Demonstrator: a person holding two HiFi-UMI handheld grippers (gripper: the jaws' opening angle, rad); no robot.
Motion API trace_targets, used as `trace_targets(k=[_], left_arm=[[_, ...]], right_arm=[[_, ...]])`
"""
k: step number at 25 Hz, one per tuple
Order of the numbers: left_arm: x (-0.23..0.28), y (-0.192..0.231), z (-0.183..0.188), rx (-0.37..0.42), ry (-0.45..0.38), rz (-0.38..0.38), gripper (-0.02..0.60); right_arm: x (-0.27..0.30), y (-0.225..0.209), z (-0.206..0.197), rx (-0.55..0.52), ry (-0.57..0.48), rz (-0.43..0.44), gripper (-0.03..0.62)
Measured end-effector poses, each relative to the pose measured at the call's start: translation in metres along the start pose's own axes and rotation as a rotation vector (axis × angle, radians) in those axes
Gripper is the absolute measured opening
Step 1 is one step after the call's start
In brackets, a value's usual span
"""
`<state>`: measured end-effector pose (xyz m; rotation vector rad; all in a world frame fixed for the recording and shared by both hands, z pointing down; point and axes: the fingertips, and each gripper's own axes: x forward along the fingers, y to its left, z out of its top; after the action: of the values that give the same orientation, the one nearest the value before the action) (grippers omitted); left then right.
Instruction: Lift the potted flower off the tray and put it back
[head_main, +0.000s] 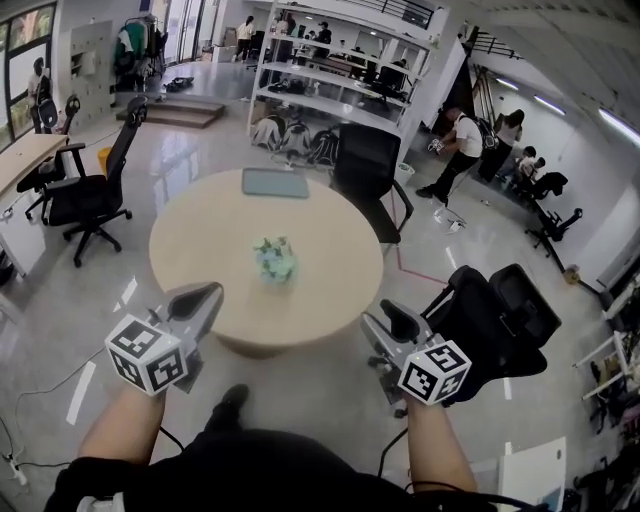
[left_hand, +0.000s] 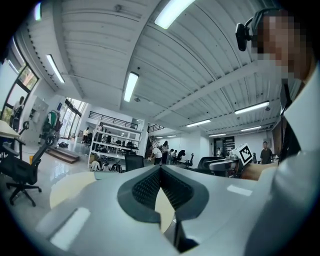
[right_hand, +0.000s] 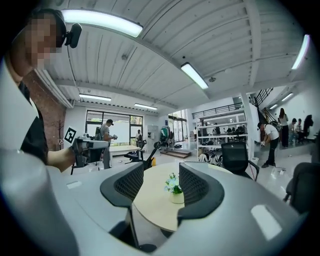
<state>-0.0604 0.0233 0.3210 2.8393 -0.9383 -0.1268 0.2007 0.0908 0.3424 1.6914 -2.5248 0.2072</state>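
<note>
The potted flower (head_main: 275, 260), pale blooms in a small white pot, stands in the middle of the round beige table (head_main: 330, 290). The grey tray (head_main: 275, 183) lies apart from it at the table's far edge, with nothing on it. My left gripper (head_main: 205, 295) hangs short of the table's near left edge; in the left gripper view its jaws (left_hand: 160, 170) meet at the tips with nothing between them. My right gripper (head_main: 395, 318) is off the near right edge. It stands open (right_hand: 161, 172), and the flower (right_hand: 174, 189) shows far off through the gap.
A black office chair (head_main: 365, 170) stands behind the table by the tray, another (head_main: 90, 195) to the left, and a third (head_main: 500, 320) close by my right gripper. Shelving (head_main: 340, 70) and several people fill the back of the room.
</note>
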Motion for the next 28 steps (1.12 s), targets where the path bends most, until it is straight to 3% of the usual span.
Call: trace_targets(k=[7,17,28], left_arm=[[0.025,0.044,-0.035,-0.027,0.057,0.031,-0.005],[0.071,0.102,-0.089,-0.075,0.124,0.025,-0.005],[0.117,0.131,-0.148,-0.084,0.188,-0.014,-0.005]], right_arm=[[0.076,-0.006,-0.049,0.010,0.103,0.050,0.331],[0.182,-0.037,-0.138,0.037,0.224,0.017,0.509],[0.276,-0.073,-0.225,0.066,0.313,0.001,0.597]])
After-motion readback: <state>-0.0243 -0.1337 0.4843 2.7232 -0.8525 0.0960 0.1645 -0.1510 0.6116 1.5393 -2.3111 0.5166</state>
